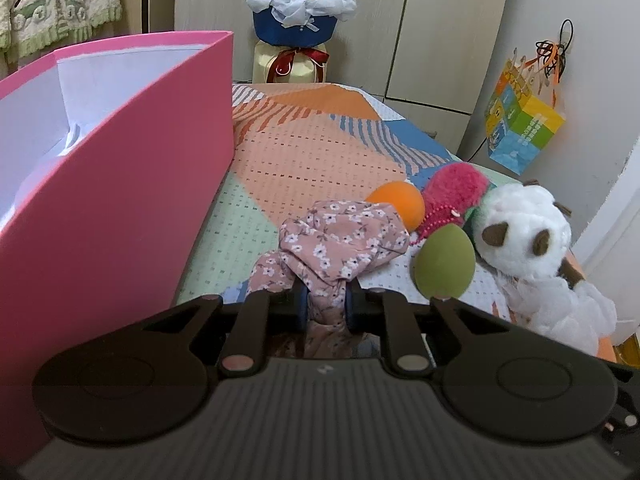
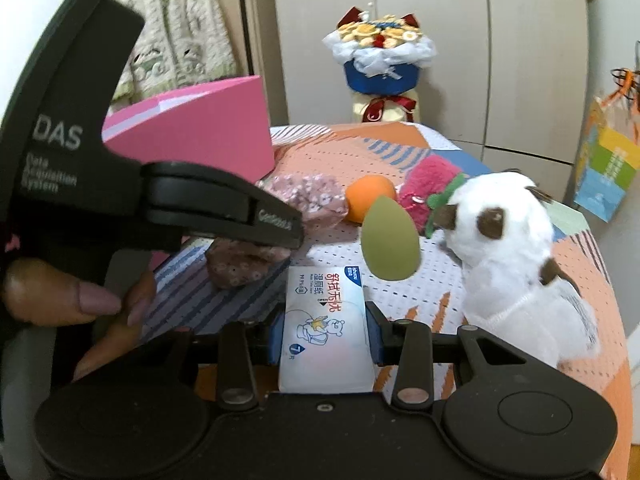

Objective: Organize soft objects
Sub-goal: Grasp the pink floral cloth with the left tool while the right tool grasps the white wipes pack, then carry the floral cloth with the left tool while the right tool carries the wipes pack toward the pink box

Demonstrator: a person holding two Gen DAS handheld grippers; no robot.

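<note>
Here left tongs pinch the pink floral cloth beside the pink box; right tongs clamp a wipes packet.

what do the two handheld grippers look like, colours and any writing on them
Both are matte black plastic. The left gripper and right gripper each have a ribbed body, two round discs, linkage arms with silver rivets, and blue finger pads. Seen from the right wrist, the left one's side carries grey "DAS Data Acquisition System" lettering. No cables or sleeves show.

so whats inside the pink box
The pink box shows only white lining and crumpled white paper near its far corner; its near wall hides the bottom, so any contents there can't be seen.
</note>
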